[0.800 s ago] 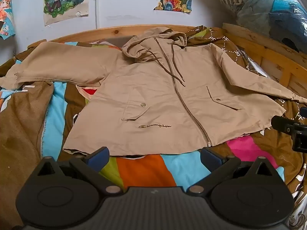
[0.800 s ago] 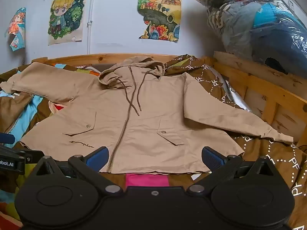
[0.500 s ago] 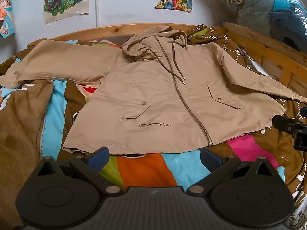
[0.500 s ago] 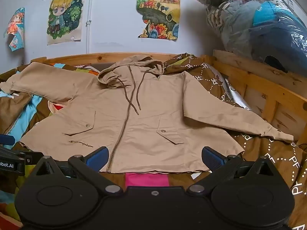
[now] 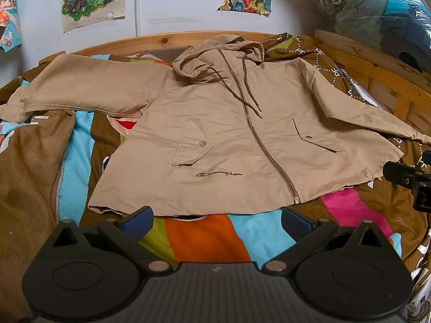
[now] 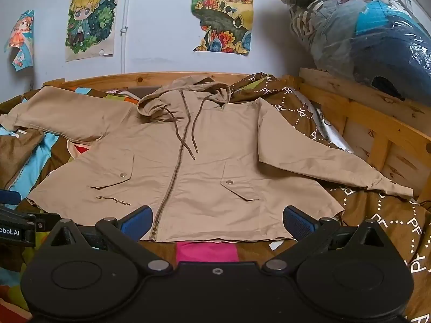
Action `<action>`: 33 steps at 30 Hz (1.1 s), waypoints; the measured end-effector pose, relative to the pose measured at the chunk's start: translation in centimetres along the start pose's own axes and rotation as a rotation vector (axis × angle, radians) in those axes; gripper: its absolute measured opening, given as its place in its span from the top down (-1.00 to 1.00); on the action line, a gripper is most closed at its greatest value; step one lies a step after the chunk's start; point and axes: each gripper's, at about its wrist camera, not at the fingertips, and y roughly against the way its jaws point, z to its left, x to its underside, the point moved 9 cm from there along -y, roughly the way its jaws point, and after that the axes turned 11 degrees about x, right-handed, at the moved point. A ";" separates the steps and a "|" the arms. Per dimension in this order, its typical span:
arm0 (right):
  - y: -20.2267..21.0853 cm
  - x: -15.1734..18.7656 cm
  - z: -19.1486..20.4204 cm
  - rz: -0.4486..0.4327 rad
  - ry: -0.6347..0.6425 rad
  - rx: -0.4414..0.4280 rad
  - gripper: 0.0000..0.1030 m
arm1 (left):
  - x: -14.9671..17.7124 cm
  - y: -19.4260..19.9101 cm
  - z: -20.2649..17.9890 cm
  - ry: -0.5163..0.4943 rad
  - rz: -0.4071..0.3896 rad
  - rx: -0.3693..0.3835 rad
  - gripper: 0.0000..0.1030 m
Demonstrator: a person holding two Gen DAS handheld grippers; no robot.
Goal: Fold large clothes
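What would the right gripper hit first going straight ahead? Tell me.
Probably the beige jacket's bottom hem, just right of the zipper. The right gripper is open and empty; depth is unclear.

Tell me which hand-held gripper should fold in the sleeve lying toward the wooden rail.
Right. That sleeve lies on the right hand-held gripper's side, open and empty; the left hand-held gripper faces the jacket's other half.

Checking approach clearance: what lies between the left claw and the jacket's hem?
Only bare patchwork bedspread separates the left claw from the tan jacket, in the left wrist view.
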 end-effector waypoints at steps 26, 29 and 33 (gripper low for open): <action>-0.4 0.2 0.1 0.008 0.002 0.001 -0.99 | 0.4 -0.4 0.4 0.012 0.012 -0.001 -0.99; -0.3 0.3 0.0 0.011 -0.001 0.001 -0.99 | 0.3 -0.4 0.5 0.012 0.015 0.000 -0.99; -0.7 0.6 0.4 0.015 -0.004 0.003 -0.99 | 0.4 -0.5 0.5 0.015 0.018 0.001 -0.99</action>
